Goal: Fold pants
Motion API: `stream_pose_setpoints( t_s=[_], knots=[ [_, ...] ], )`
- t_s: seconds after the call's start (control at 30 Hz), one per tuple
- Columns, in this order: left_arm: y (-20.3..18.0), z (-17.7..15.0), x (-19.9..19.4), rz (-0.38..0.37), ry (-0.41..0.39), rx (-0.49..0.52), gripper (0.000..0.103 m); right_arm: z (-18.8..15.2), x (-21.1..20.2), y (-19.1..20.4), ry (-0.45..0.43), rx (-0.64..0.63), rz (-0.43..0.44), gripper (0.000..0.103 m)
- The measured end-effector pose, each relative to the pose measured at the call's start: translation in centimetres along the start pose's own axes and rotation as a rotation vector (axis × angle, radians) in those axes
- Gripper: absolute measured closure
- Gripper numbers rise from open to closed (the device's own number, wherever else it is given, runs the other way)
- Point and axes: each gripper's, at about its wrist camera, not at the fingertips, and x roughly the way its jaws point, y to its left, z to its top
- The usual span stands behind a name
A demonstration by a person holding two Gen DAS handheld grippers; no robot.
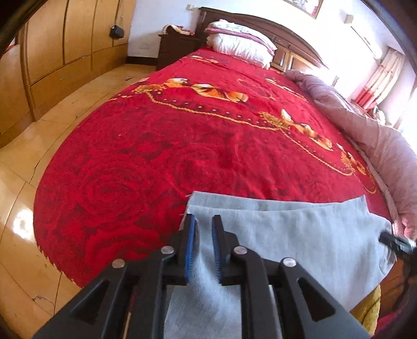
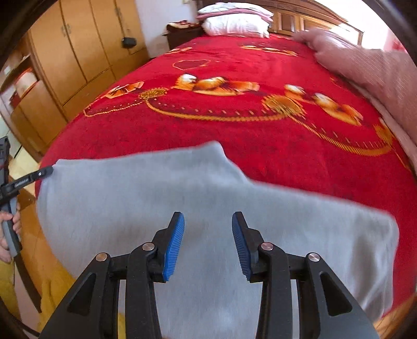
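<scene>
Where red blanket (image 1: 161,146) covers bed, wooden wardrobe (image 1: 65,44) beside

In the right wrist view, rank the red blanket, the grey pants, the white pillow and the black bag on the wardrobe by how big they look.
1. Red blanket
2. Grey pants, magnified by nearness
3. White pillow
4. Black bag, farthest away, so its true size is unsure

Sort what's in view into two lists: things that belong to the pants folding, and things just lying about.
In the job:
grey pants
left gripper, pinching the pants' corner
right gripper, open over the pants
red bedspread, the folding surface

Lying about:
pillows
pink quilt
wardrobe
nightstand
</scene>
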Motion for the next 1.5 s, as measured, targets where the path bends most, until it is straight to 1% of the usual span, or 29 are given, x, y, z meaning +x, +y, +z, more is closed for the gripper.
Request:
stream_pose_setpoints(
  t_s=[0.03, 0.1, 0.2, 0.3, 0.47, 0.6, 0.7, 0.77, 0.8, 0.9, 0.93, 1.0, 1.1, 1.17, 1.2, 1.23, 1.3, 1.37, 1.5],
  knots=[
    [-0.2, 0.0, 0.0, -0.008, 0.001, 0.008, 0.081, 0.6, 0.6, 0.0, 0.007, -0.006, -0.003, 0.064],
    [-0.5, 0.1, 0.4, -0.014, 0.004, 0.017, 0.075, 1.7, 2.1, 0.0, 0.026, -0.011, 0.001, 0.064],
    [-0.7, 0.2, 0.9, 0.003, 0.008, 0.023, 0.074, 2.7, 3.9, 0.0, 0.050, -0.009, 0.014, 0.064],
    [-0.6, 0.3, 1.2, 0.010, 0.005, 0.021, 0.074, 3.3, 5.1, 0.1, 0.054, -0.015, 0.012, 0.064],
    [-0.6, 0.3, 1.3, 0.013, 0.003, 0.028, 0.075, 3.8, 5.6, 0.1, 0.053, -0.017, 0.019, 0.064],
    [-0.8, 0.3, 1.3, 0.029, 0.007, 0.058, 0.074, 3.6, 5.6, 0.0, 0.044, -0.024, 0.023, 0.064],
    [-1.3, 0.5, 1.3, 0.050, 0.003, 0.105, 0.073, 3.4, 5.7, 0.0, 0.037, -0.027, 0.022, 0.064],
    [-1.9, 0.6, 1.3, 0.038, 0.009, 0.153, 0.073, 3.4, 5.6, 0.1, 0.036, -0.033, 0.017, 0.064],
    [-2.2, 0.8, 1.3, 0.015, 0.017, 0.181, 0.073, 3.4, 5.6, 0.2, 0.037, -0.037, 0.015, 0.064],
    [-2.9, 1.3, 1.7, -0.037, 0.077, 0.262, 0.070, 3.5, 5.7, 0.2, 0.043, -0.052, 0.013, 0.064],
    [-3.4, 1.4, 2.0, -0.035, 0.106, 0.321, 0.068, 3.5, 5.7, 0.2, 0.045, -0.056, 0.014, 0.063],
    [-4.3, 1.5, 2.5, 0.011, 0.139, 0.463, 0.067, 3.6, 5.8, 0.2, 0.047, -0.056, 0.016, 0.063],
    [-5.4, 1.6, 3.0, 0.036, 0.168, 0.590, 0.064, 3.6, 5.8, 0.2, 0.047, -0.057, 0.018, 0.063],
    [-6.0, 1.6, 3.3, 0.035, 0.193, 0.652, 0.064, 3.6, 5.9, 0.2, 0.047, -0.061, 0.020, 0.063],
    [-6.2, 1.5, 3.6, 0.033, 0.207, 0.679, 0.064, 3.6, 5.9, 0.2, 0.048, -0.061, 0.020, 0.063],
    [-6.3, 1.3, 3.8, 0.027, 0.215, 0.693, 0.072, 3.6, 5.9, 0.2, 0.048, -0.062, 0.021, 0.063],
    [-6.6, 0.9, 3.9, 0.002, 0.223, 0.707, 0.082, 3.6, 6.0, 0.1, 0.048, -0.062, 0.021, 0.063],
    [-6.6, 0.4, 3.8, 0.004, 0.212, 0.714, 0.088, 3.7, 6.1, 0.2, 0.048, -0.063, 0.019, 0.063],
    [-6.6, 0.0, 3.4, 0.013, 0.178, 0.664, 0.097, 3.9, 6.1, 0.5, 0.047, -0.064, 0.010, 0.063]
  ],
)
